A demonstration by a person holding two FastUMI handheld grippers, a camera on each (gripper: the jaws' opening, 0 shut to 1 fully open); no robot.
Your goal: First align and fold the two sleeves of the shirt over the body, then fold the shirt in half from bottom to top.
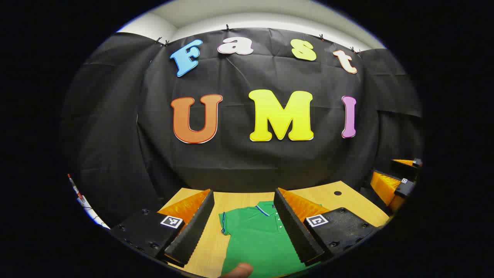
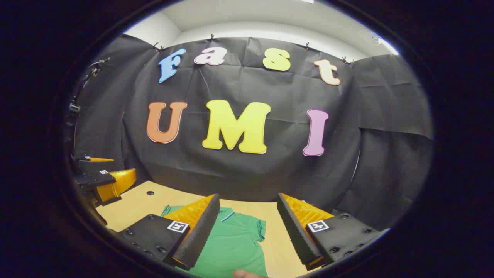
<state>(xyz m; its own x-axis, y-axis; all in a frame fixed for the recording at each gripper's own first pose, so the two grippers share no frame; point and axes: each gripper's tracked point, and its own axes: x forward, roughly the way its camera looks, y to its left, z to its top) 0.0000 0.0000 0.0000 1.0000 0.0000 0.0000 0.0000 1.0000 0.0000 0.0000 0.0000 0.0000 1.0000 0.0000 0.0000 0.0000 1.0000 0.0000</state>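
Left gripper view: raised above the near edge of a light wooden tabletop, facing the black cloth back wall, looking between own fingers. Right gripper view: same height and heading, set further right. Shared by both: the green short-sleeved polo shirt, tabletop and wall.

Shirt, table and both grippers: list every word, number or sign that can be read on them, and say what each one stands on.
On the shirt: no word, number or logo can be read.
On the left gripper: a black-and-white marker square on each finger, a pattern, not words.
On the right gripper: the same kind of squares, one on each finger, no words.
On the table: no text.
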